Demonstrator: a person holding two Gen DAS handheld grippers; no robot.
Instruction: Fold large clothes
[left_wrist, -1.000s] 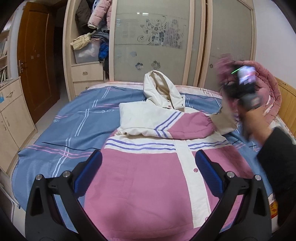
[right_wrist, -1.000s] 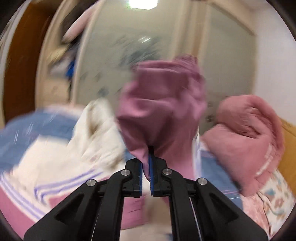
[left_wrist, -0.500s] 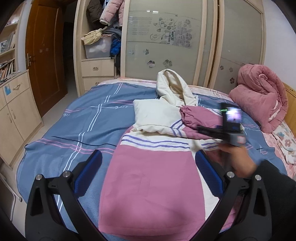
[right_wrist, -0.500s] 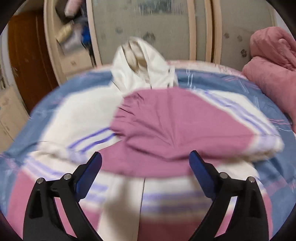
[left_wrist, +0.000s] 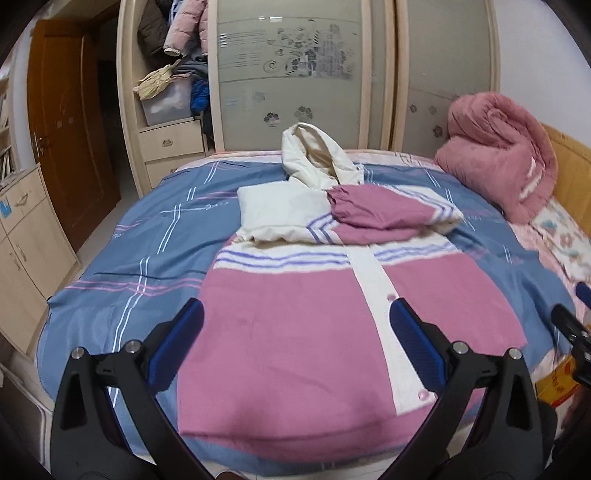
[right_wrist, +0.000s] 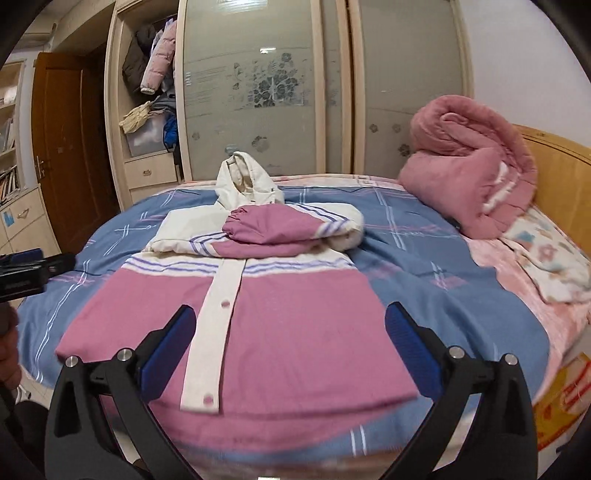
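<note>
A pink and cream hooded jacket (left_wrist: 314, 325) lies front-up on the blue checked bedspread (left_wrist: 155, 236). Both sleeves (left_wrist: 373, 218) are folded across its chest, and the cream hood (left_wrist: 314, 158) points to the wardrobe. It also shows in the right wrist view (right_wrist: 280, 325). My left gripper (left_wrist: 295, 347) is open and empty, held above the jacket's hem. My right gripper (right_wrist: 288, 350) is open and empty, also over the hem; its tip shows at the left wrist view's right edge (left_wrist: 572, 325). The left gripper shows at the right wrist view's left edge (right_wrist: 26, 273).
A rolled pink quilt (left_wrist: 498, 155) lies at the bed's far right by the wooden headboard (left_wrist: 569, 173). A wardrobe with sliding doors (left_wrist: 295, 74) stands behind the bed. A low cabinet (left_wrist: 22, 240) and a brown door (left_wrist: 70, 122) are at the left.
My right gripper let go of the pink sleeve, which now lies folded over the chest. It drew back to the near edge of the bed. The left gripper stayed open.
</note>
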